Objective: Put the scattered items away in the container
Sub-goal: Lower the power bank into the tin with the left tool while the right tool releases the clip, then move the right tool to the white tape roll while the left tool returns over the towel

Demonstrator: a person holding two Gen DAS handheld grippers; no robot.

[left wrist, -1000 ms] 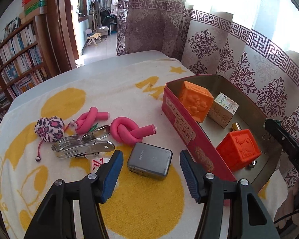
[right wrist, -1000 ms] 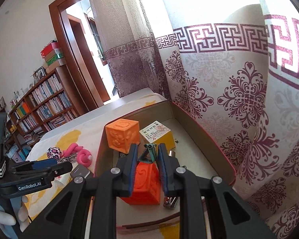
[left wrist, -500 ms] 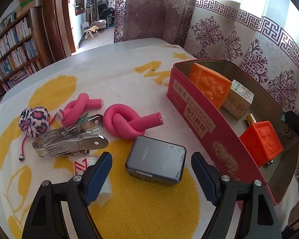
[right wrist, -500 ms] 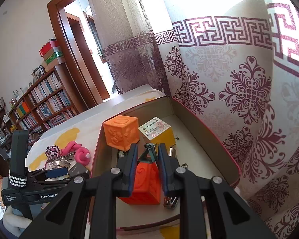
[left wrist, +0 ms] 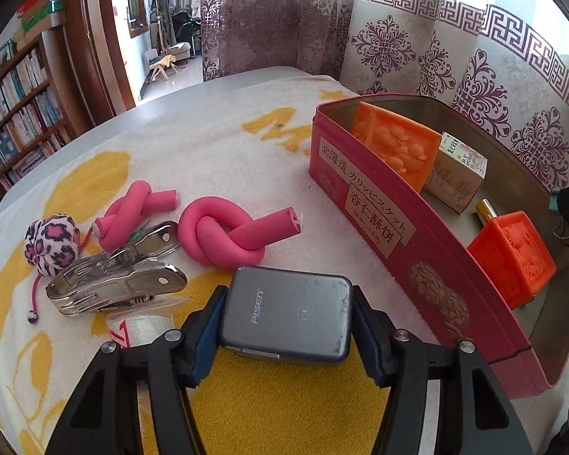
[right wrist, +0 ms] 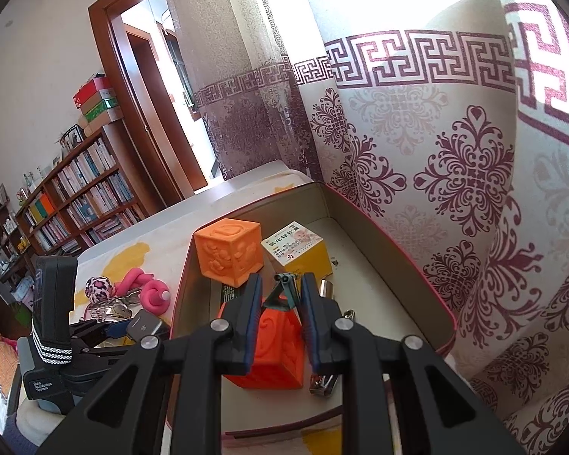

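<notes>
A grey power bank [left wrist: 288, 318] lies flat on the yellow-and-white towel [left wrist: 208, 151]. My left gripper [left wrist: 288, 292] is closing on it, with its blue pads against both sides. To the right stands the red tin [left wrist: 379, 223], which holds two orange cubes [left wrist: 394, 144] [left wrist: 512, 258] and a small carton [left wrist: 455, 174]. My right gripper [right wrist: 282, 280] hangs over the tin's inside [right wrist: 360, 265], shut on a small dark clip [right wrist: 283, 294] above the nearer orange cube [right wrist: 273, 349].
On the towel left of the power bank lie two knotted pink foam rollers [left wrist: 227, 231] [left wrist: 132, 208], a metal punch [left wrist: 113, 284], a leopard-print ball [left wrist: 51, 242] and a white packet [left wrist: 136, 328]. Patterned curtains hang close behind the tin. A bookshelf stands far left.
The left gripper came down around the power bank, opened wider on the way, then closed until its pads met the sides. The right gripper kept still with the clip.
</notes>
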